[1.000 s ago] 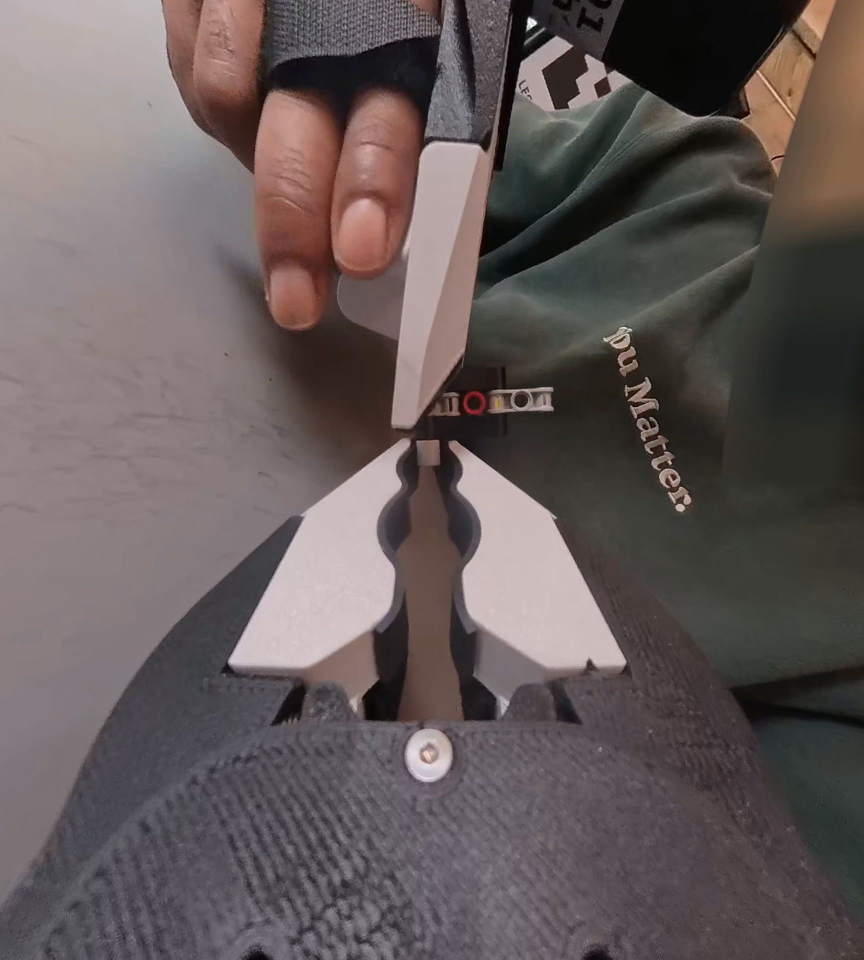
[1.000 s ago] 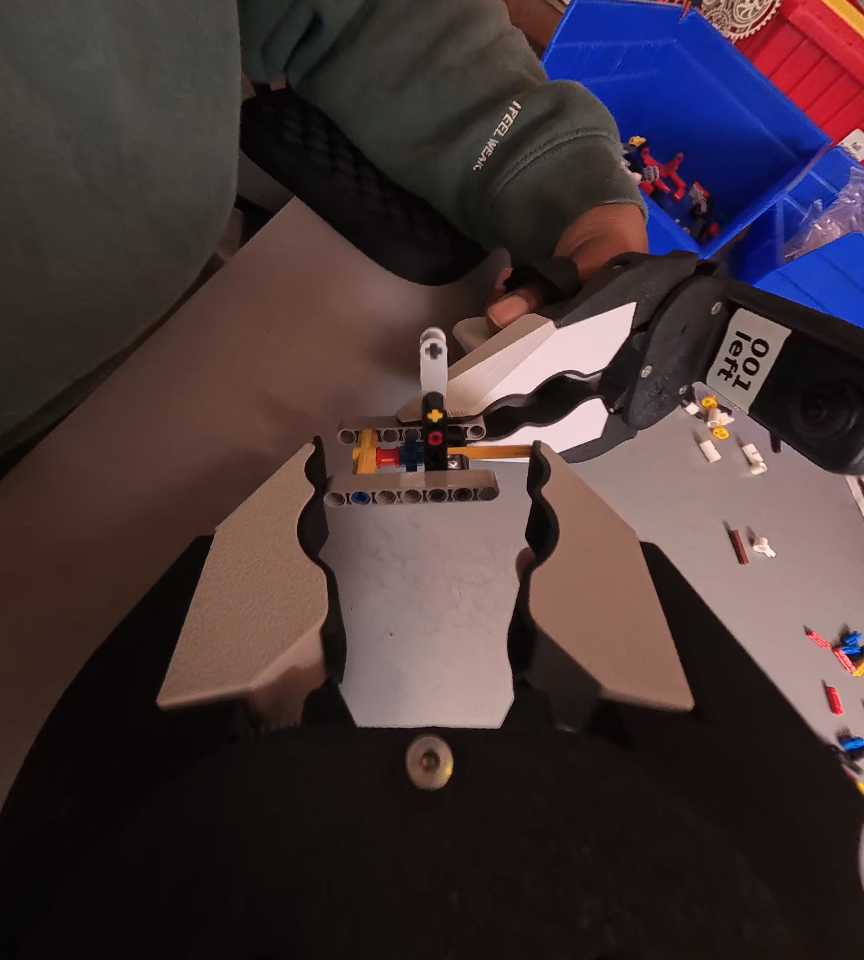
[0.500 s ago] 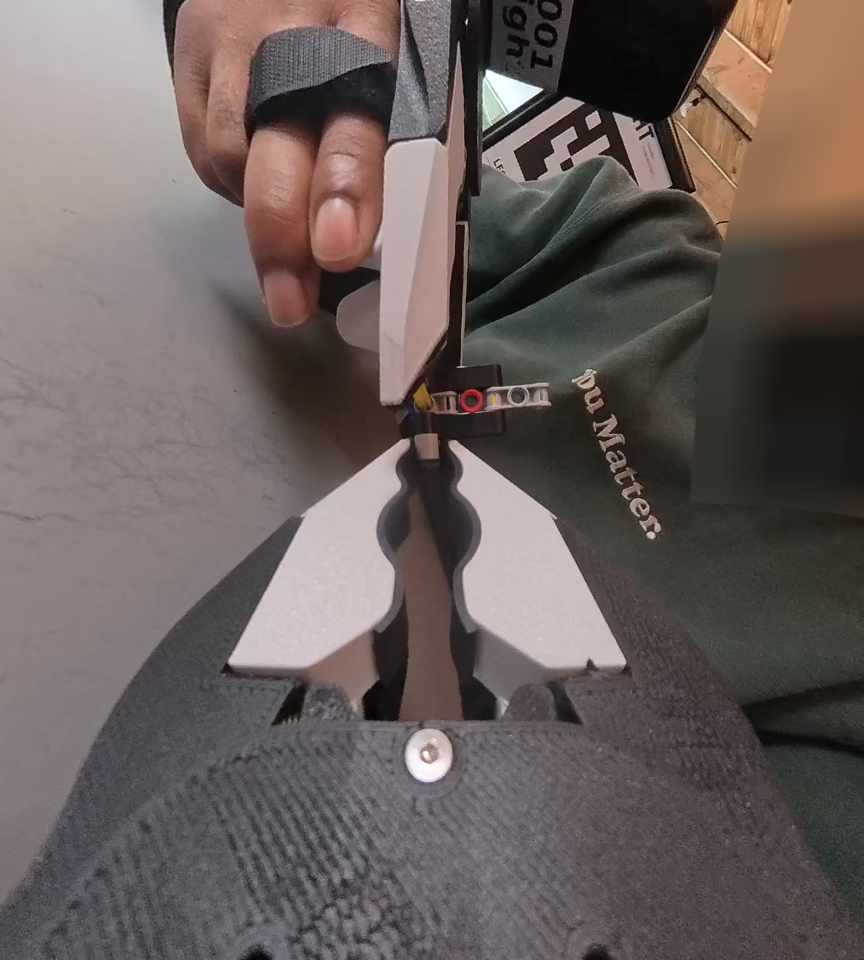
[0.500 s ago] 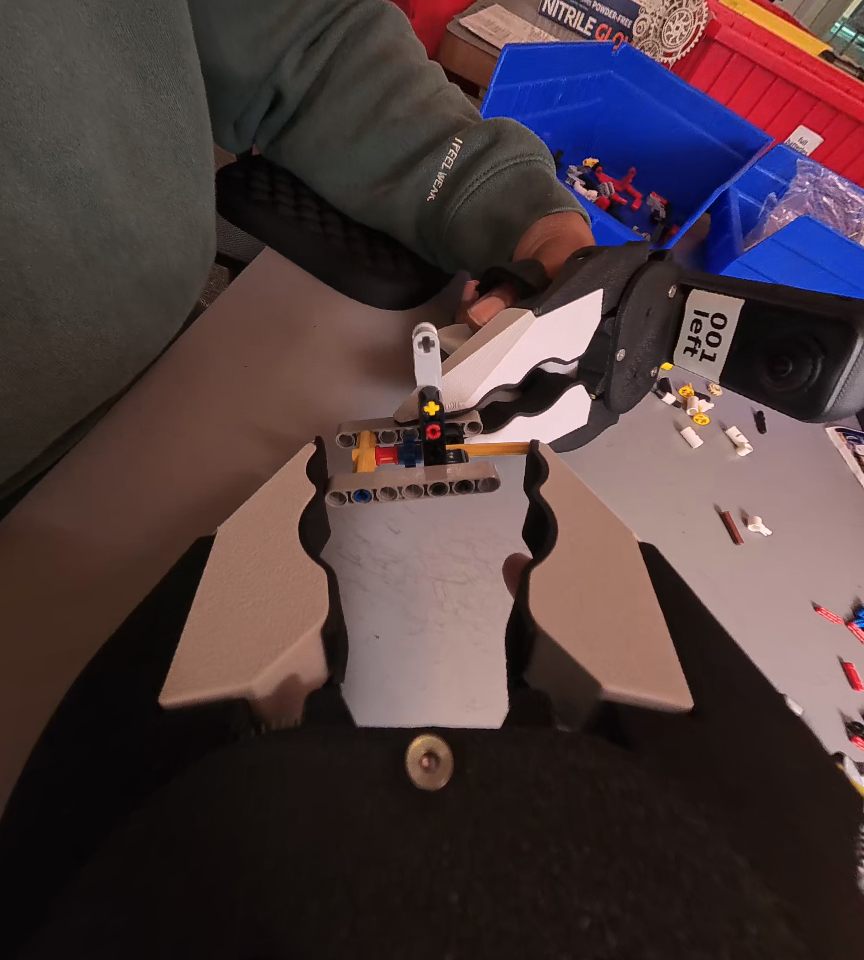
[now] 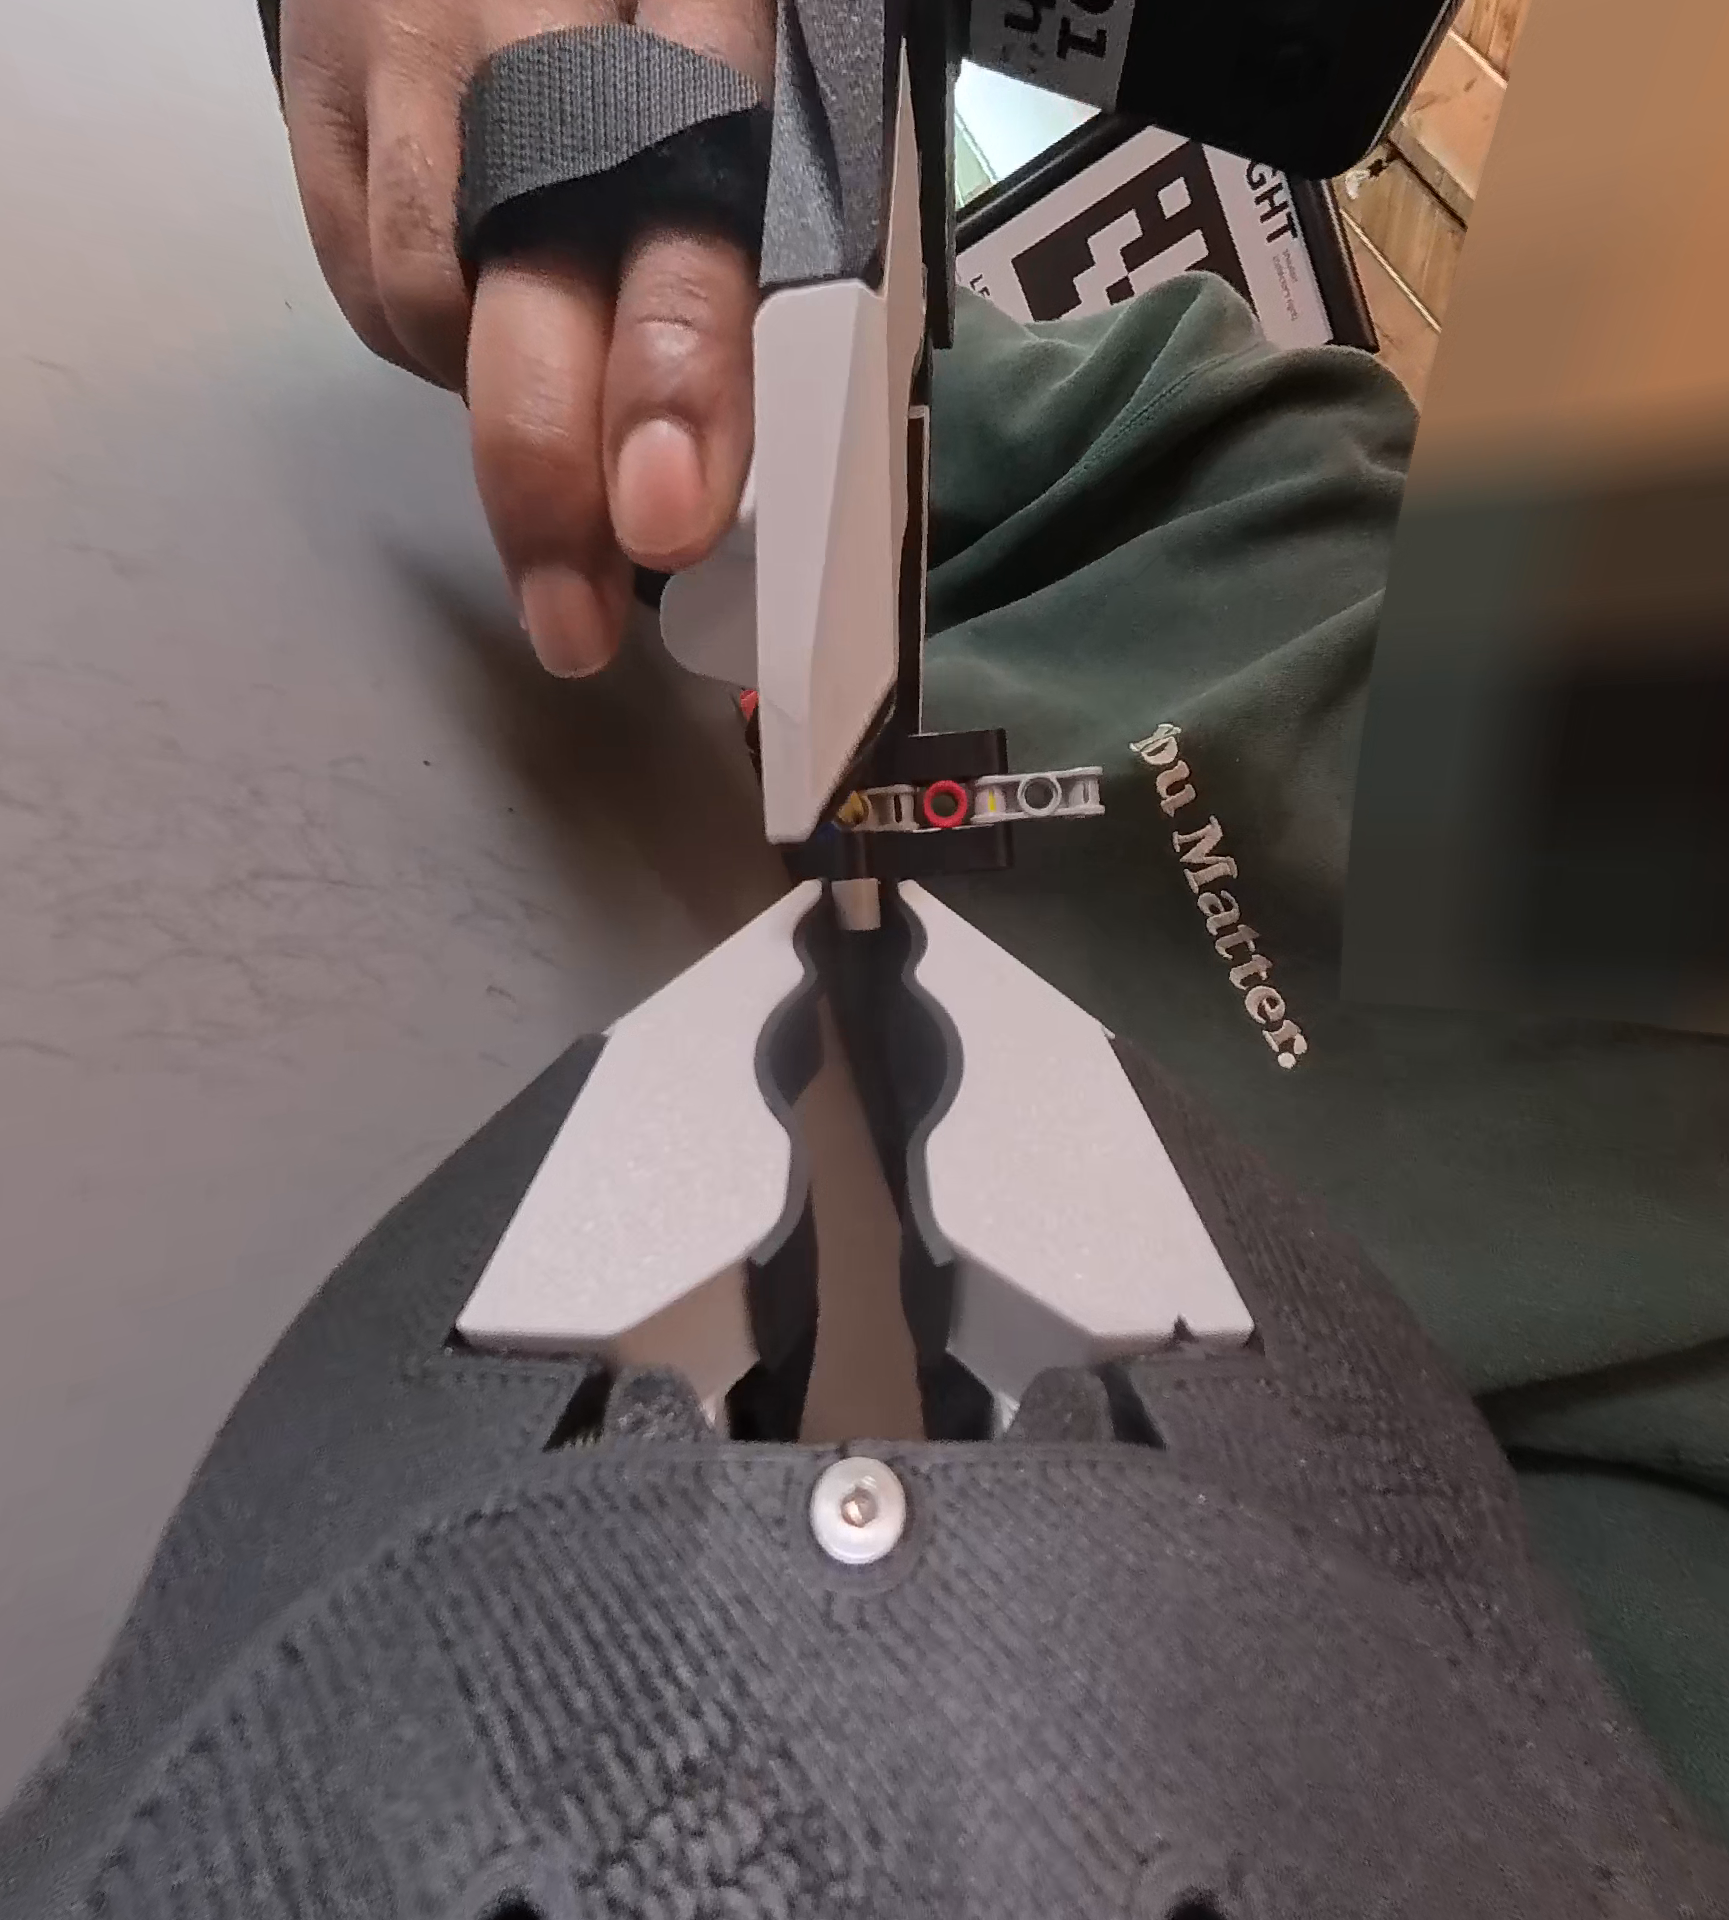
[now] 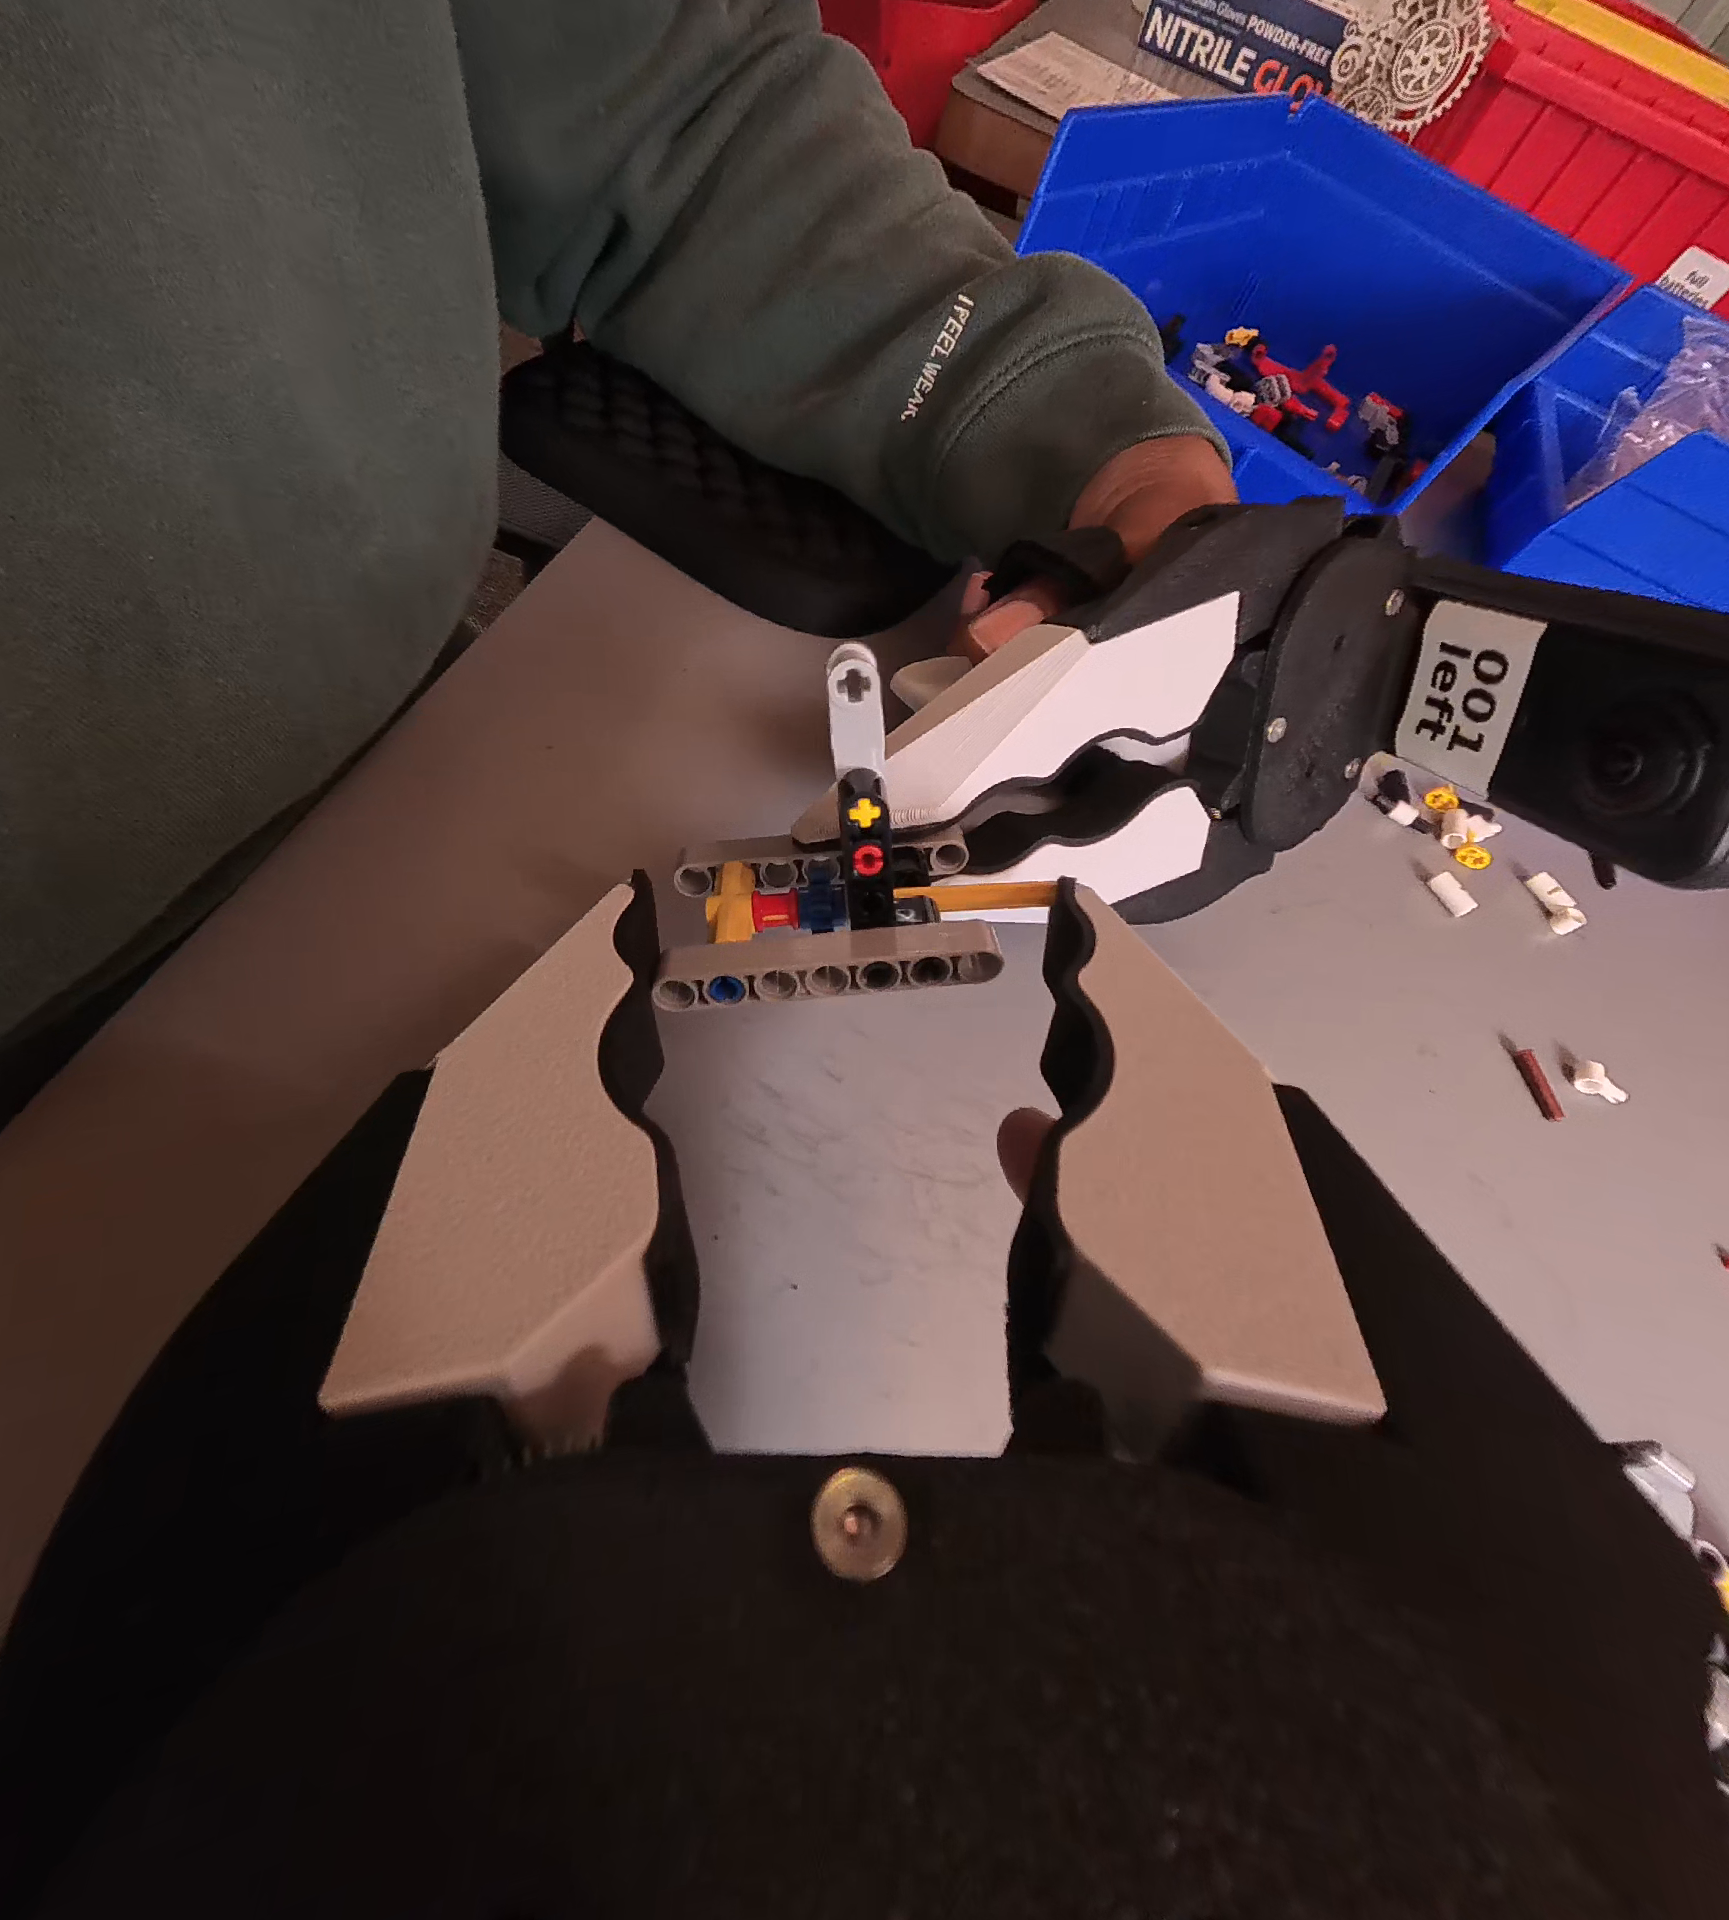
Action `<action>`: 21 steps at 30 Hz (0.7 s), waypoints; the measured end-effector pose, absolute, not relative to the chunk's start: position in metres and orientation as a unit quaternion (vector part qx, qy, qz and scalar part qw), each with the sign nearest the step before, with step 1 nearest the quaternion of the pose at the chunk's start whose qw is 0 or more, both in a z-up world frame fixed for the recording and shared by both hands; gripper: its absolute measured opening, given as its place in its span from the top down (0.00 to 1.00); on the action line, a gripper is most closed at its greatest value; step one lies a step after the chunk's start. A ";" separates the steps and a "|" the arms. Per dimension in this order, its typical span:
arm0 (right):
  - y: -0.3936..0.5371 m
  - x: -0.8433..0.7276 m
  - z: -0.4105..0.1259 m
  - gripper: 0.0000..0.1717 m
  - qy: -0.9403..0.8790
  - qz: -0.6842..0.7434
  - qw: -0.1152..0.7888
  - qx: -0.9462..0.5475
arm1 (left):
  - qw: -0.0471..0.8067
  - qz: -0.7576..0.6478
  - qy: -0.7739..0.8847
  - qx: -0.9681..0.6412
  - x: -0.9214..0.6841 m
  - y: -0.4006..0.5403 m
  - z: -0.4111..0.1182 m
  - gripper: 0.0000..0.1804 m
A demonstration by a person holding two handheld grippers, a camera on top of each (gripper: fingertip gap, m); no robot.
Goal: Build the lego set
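Right wrist view: right gripper [image 6: 849,925] wide apart, nothing held, toy build [image 6: 829,914] at 12 o'clock on counter [image 6: 839,1195]. Left gripper [image 6: 839,826] clamped on build, from 2 o'clock.

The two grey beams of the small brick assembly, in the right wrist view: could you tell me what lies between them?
Between the grey beams run a yellow axle, a red bush, a blue gear and a black upright.

Grey table [image 6: 1359,1039]; small loose parts [image 6: 1462,873] scattered on it.
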State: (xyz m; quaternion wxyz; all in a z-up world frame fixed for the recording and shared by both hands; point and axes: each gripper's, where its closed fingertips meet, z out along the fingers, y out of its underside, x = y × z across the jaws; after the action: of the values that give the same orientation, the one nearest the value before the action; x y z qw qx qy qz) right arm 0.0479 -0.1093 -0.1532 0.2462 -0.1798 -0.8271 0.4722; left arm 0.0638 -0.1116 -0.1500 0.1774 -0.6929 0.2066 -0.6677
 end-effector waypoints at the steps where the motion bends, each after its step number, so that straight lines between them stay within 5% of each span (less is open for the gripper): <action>1: -0.109 0.048 -0.153 0.57 -0.827 0.473 0.246 -0.180 | 0.176 -0.668 0.207 -0.693 0.064 -0.112 -0.150 0.97; 21: -0.110 0.050 -0.156 0.57 -0.832 0.471 0.230 -0.180 | 0.167 -0.672 0.210 -0.690 0.067 -0.114 -0.152 0.97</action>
State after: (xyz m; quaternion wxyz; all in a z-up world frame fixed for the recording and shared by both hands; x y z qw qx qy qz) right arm 0.0499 -0.1102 -0.1559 0.2299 -0.1805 -0.8325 0.4707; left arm 0.0667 -0.1137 -0.1522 0.1672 -0.6902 0.2104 -0.6718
